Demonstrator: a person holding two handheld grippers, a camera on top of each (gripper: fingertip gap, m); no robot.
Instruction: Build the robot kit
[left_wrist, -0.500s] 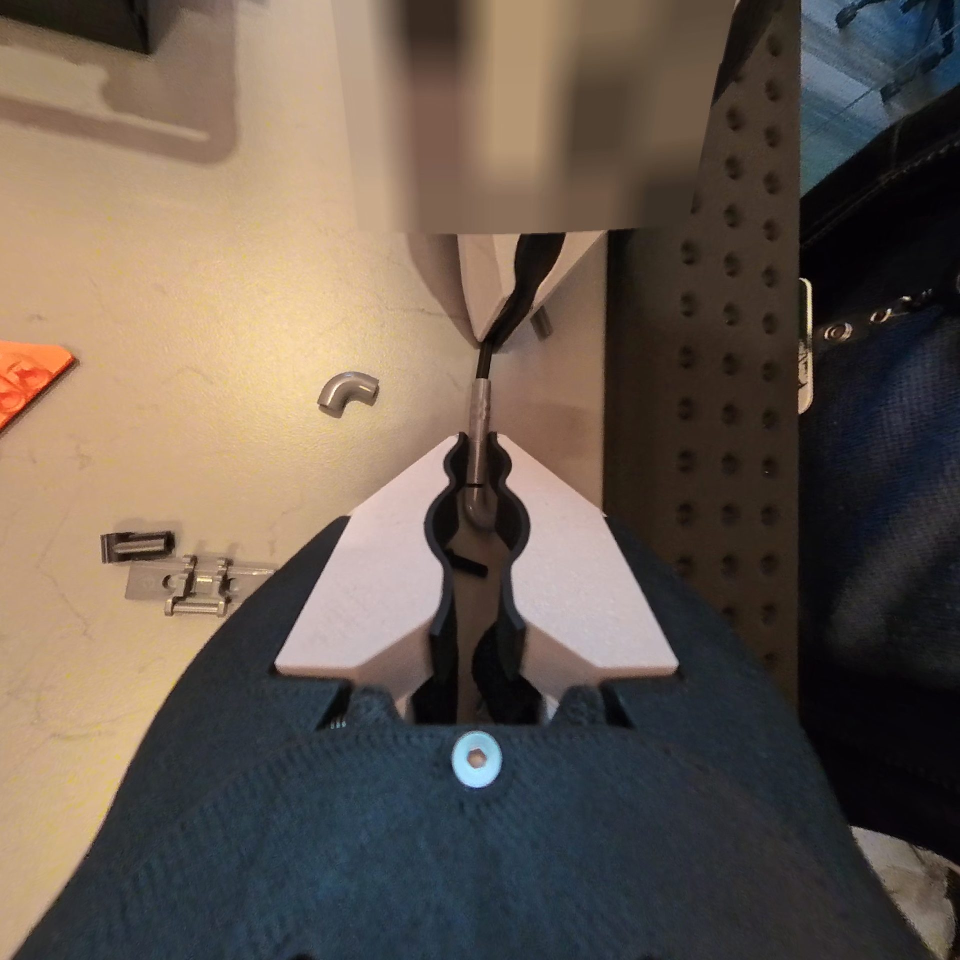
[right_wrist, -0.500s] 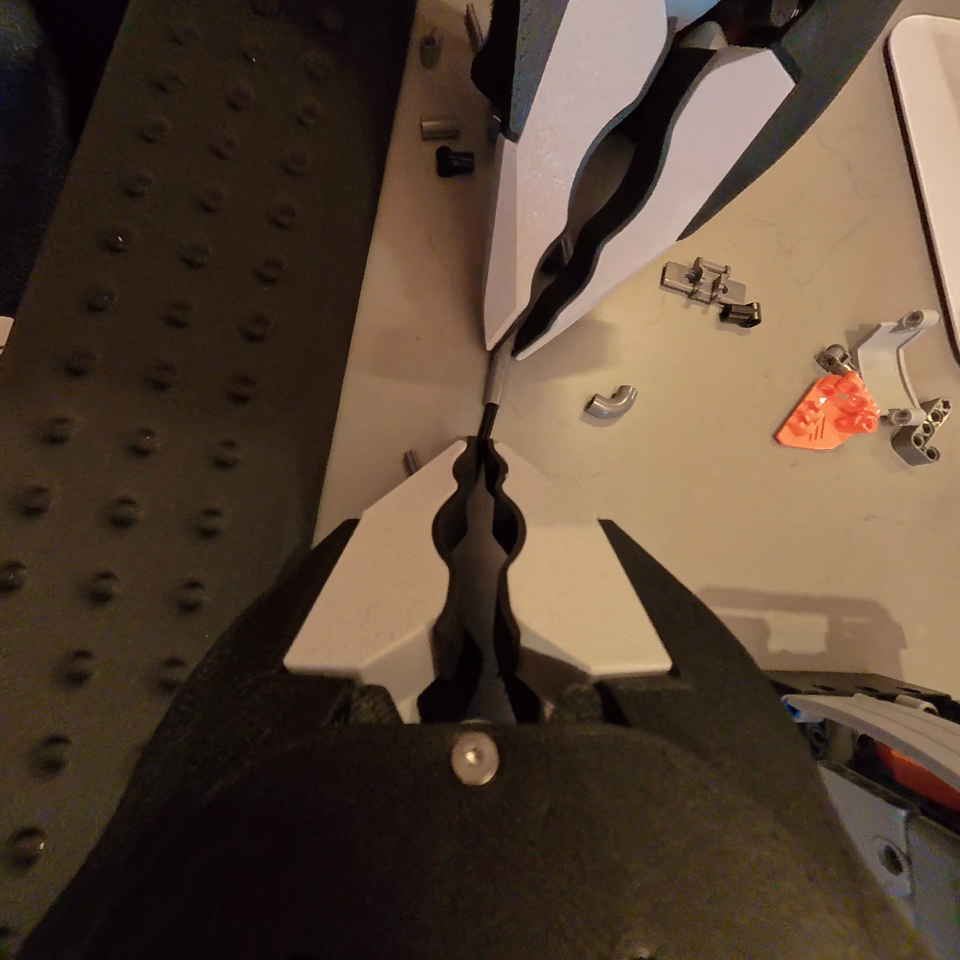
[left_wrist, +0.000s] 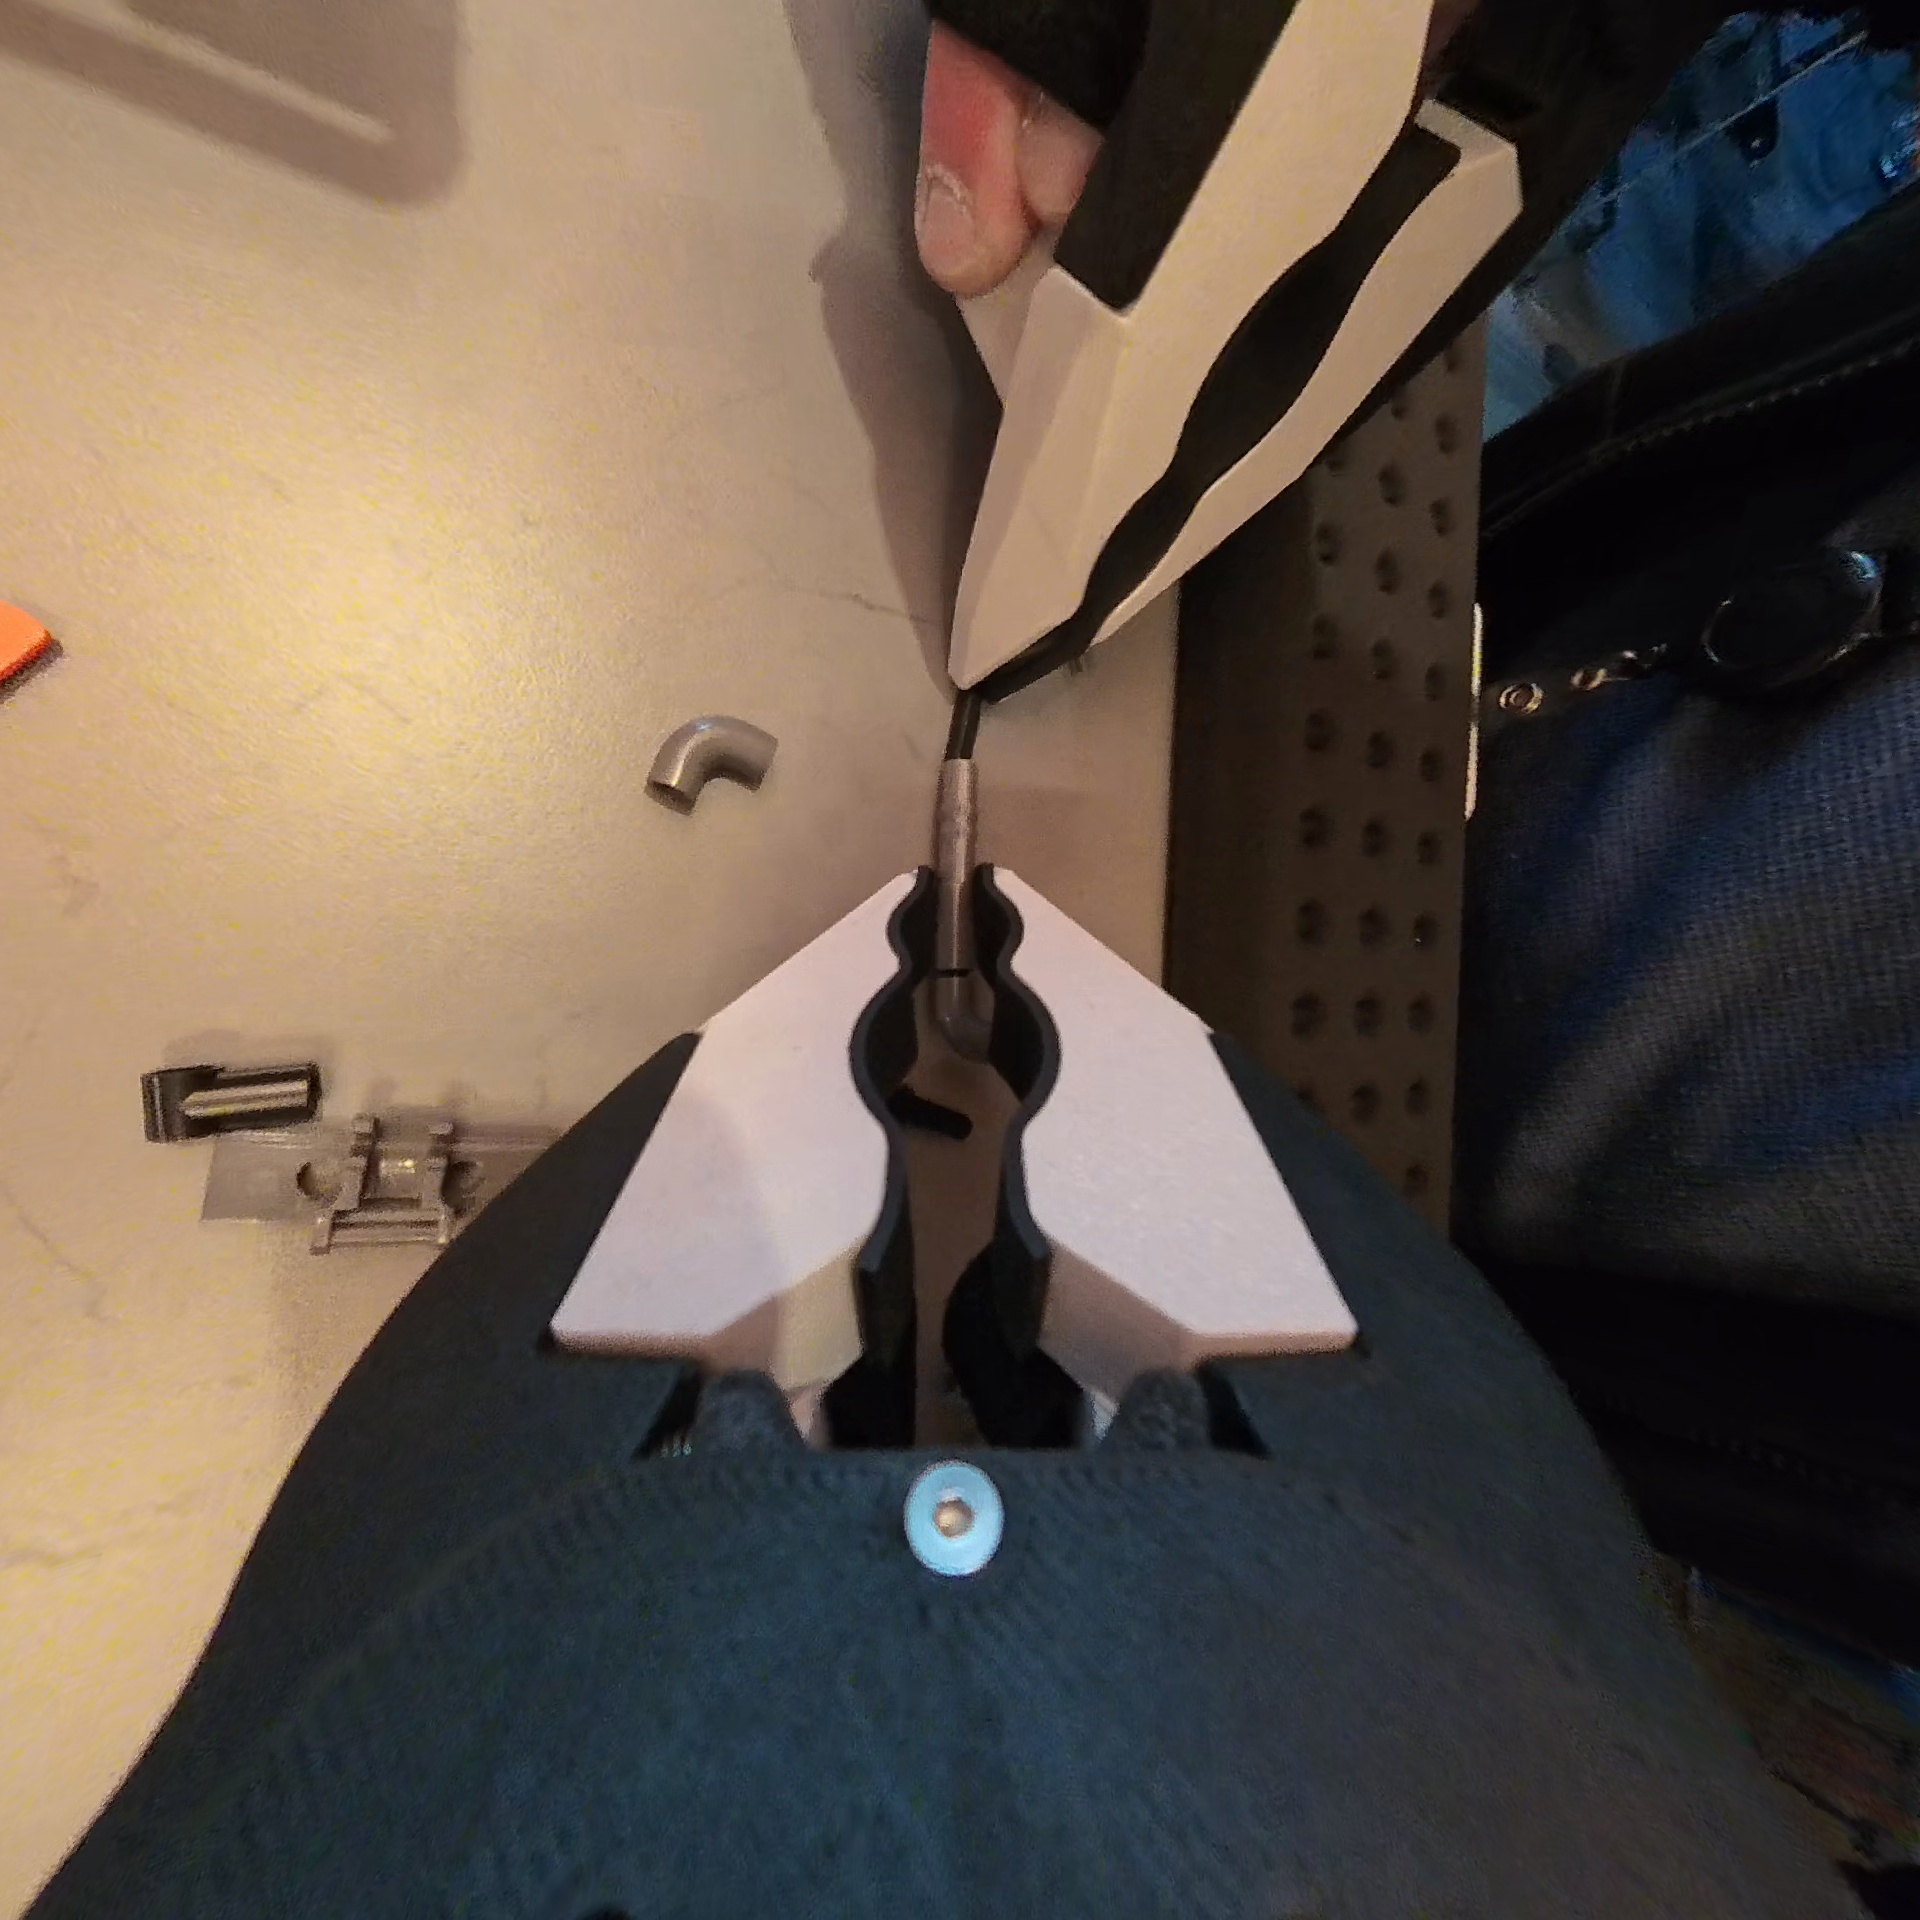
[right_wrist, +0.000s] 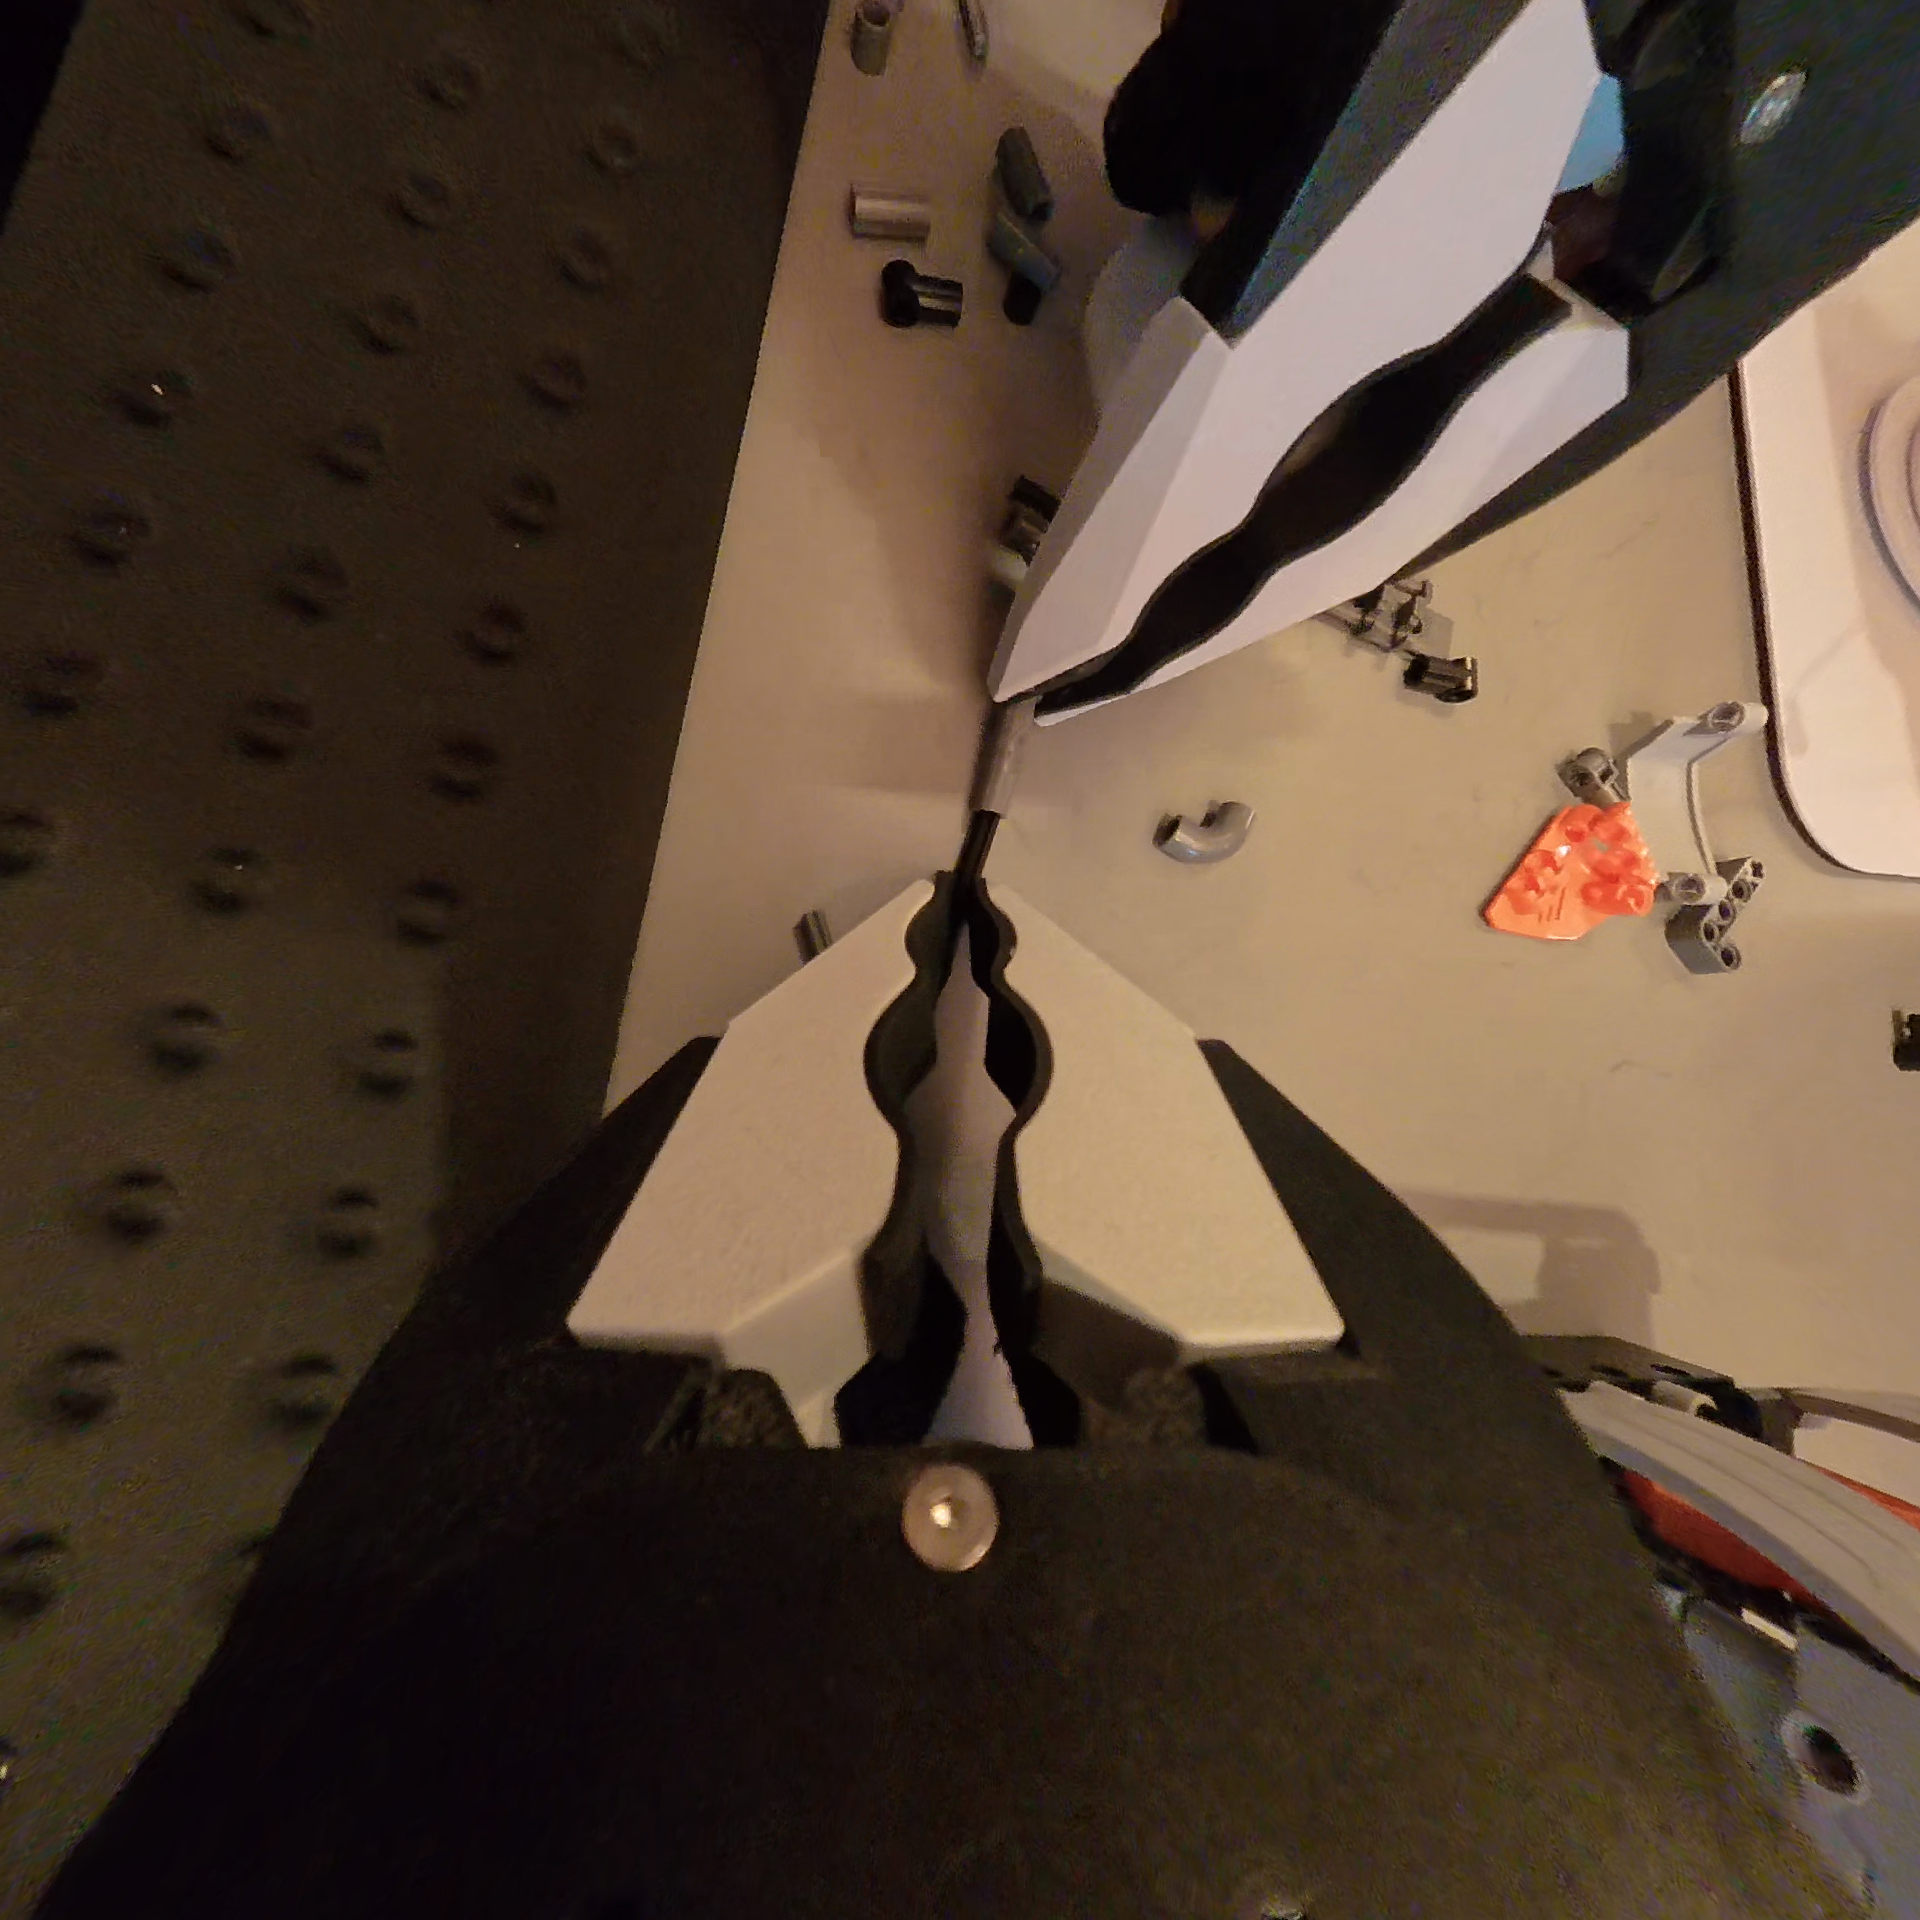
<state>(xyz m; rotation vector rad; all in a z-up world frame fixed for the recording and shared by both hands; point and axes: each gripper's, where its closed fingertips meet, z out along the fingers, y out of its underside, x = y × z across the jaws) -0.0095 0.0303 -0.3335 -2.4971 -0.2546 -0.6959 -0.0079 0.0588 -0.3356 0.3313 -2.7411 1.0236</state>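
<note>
Colours only, quick rundown: left gripper (left_wrist: 954, 883) has a black textured body w/ white fingers (left_wrist: 790, 1122) and black wavy inner pads; right gripper (right_wrist: 961, 894) same scheme. Tube (left_wrist: 956, 831) btw them is grey, w/ a black rod (left_wrist: 964, 722) at 12 o'clock. Tabletop (left_wrist: 416, 520) is beige w/ faint crack lines. Elbow piece (left_wrist: 710, 762) grey. Wedge plate (right_wrist: 1574, 873) at 3 o'clock is bright orange, studded. Pegboard (right_wrist: 312, 623) is dark brown-black w/ a dot grid.

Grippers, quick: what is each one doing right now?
Left gripper: shut on the grey tube.
Right gripper: shut on the black rod that runs into that tube.
</note>
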